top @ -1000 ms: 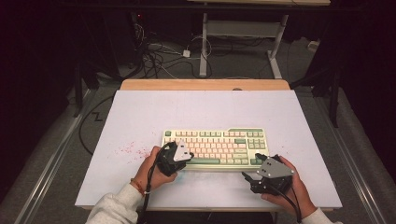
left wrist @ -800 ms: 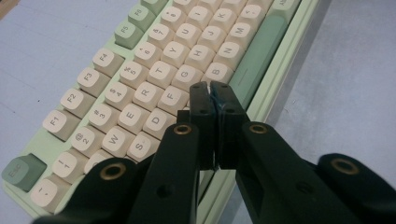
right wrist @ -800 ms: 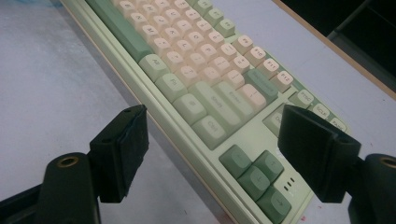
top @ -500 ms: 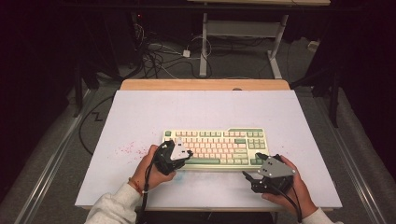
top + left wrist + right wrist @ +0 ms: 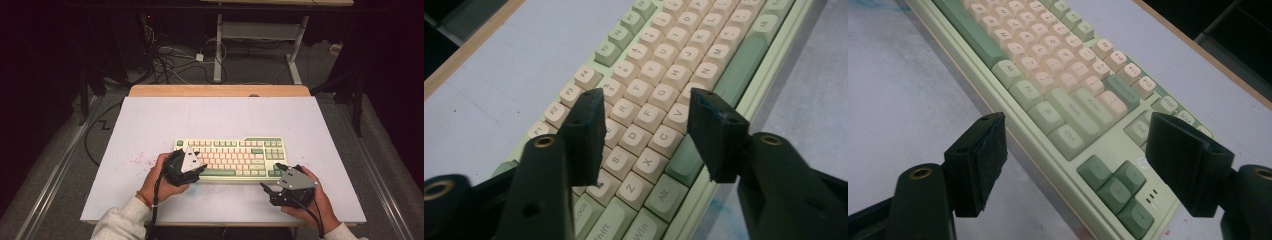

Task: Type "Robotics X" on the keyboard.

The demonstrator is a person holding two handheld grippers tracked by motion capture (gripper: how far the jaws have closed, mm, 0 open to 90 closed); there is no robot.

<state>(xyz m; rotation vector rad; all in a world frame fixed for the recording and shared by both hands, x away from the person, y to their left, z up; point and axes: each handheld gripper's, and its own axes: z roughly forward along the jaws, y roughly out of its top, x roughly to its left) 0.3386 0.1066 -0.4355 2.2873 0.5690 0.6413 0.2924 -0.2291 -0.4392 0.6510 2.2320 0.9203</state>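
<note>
A pale green keyboard with cream and green keys lies on the white table, near its front edge. My left gripper hovers over the keyboard's left end, open, with nothing between its jaws. In the left gripper view the letter keys show in the gap of the left gripper. My right gripper sits off the keyboard's right front corner, open and empty. In the right gripper view, that gripper frames the arrow keys and the keyboard's front edge.
Pink specks stain the table left of the keyboard, and a faint blue smear lies by its front edge. A wooden strip borders the table's far side. Beyond it are cables and desk legs on the floor.
Both hands have shifted only slightly. The right gripper has edged a little toward the keyboard's right front corner. The left gripper stays over the left keys.
</note>
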